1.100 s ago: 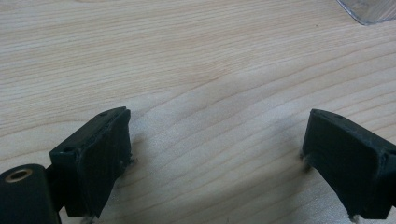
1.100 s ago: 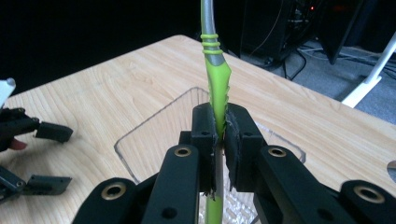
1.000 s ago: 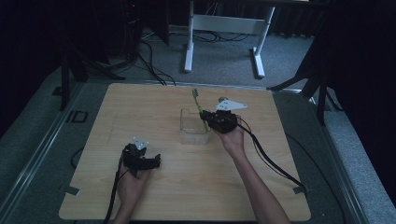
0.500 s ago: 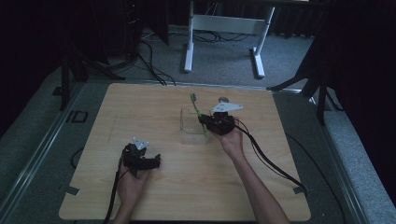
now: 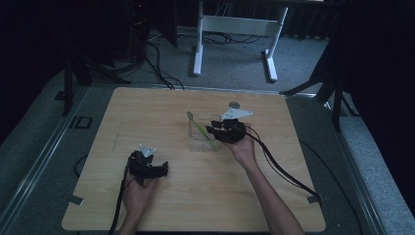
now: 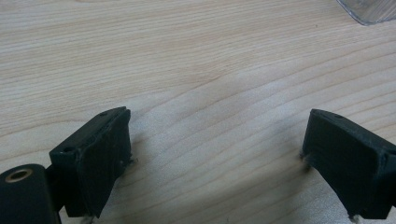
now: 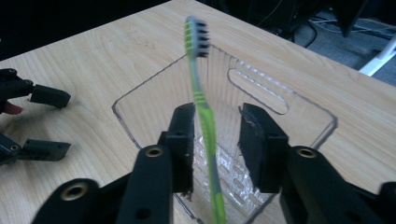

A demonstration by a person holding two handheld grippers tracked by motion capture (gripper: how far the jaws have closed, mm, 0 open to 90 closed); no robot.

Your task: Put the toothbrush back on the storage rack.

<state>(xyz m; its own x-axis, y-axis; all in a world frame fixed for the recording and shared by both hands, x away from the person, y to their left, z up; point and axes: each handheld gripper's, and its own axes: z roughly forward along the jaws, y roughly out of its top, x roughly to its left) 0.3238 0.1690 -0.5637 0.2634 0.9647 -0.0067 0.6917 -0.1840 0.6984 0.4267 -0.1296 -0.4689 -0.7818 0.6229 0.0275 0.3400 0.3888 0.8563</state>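
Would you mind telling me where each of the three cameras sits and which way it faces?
High view: above the person's side, looking forward and down on the table; both forearms, left tool, right tool.
Left gripper view: on the left tool, facing bare wood; its open jaws.
Right gripper view: on the right tool, facing the toothbrush in the clear bin; jaws just opening, brush between them.
Shared: the bin.

Green toothbrush (image 7: 204, 109) with grey stripe and dark bristles, stood tilted in clear ribbed plastic container (image 7: 299, 105), head up above the rim, handle end on the perforated bottom, container set mid-table, open side up.
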